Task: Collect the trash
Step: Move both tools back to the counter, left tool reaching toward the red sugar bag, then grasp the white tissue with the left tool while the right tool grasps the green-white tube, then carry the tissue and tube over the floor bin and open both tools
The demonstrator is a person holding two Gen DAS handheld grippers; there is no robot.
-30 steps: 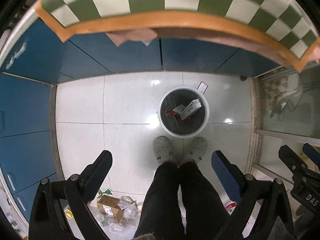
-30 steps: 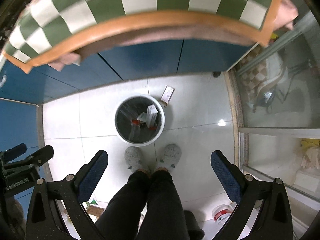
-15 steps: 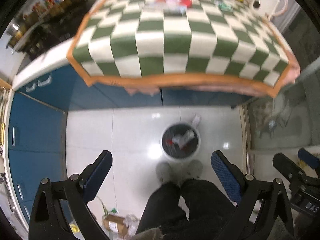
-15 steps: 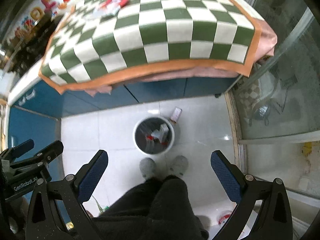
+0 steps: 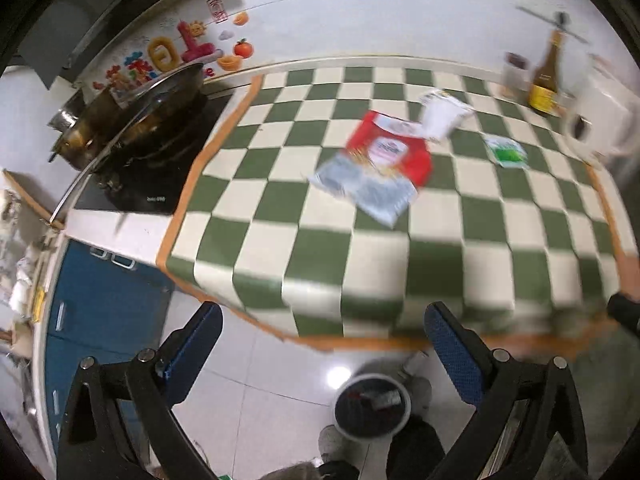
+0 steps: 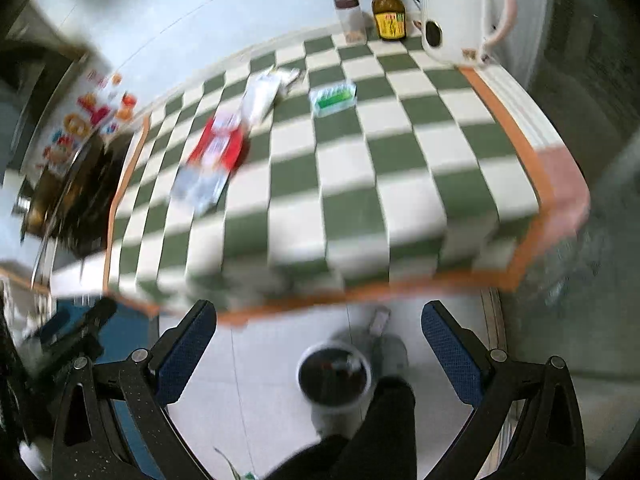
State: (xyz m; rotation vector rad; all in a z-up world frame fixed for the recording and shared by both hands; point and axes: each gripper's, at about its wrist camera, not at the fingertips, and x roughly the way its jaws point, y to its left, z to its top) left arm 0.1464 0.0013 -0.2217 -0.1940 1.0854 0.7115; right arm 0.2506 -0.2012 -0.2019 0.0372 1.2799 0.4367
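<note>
On the green-and-white checked counter (image 5: 304, 240) lie a red-and-clear wrapper (image 5: 376, 168), a white wrapper (image 5: 442, 116) and a small green packet (image 5: 506, 152). They also show in the right wrist view: red wrapper (image 6: 212, 156), white wrapper (image 6: 262, 96), green packet (image 6: 333, 98). A white bin (image 5: 372, 406) (image 6: 334, 378) with trash stands on the floor below. My left gripper (image 5: 324, 352) and right gripper (image 6: 318, 348) are both open and empty, held above the counter's front edge.
A wok sits on a black hob (image 5: 136, 128) at the left. A brown bottle (image 6: 387, 4), a jar (image 6: 352, 20) and a white kettle (image 6: 460, 12) stand at the back right. Blue cabinets (image 5: 100, 300) are below; a person's legs stand by the bin.
Both grippers have tilted up from the floor and bin to the counter top. The wrappers have come into view. Both grippers stay open.
</note>
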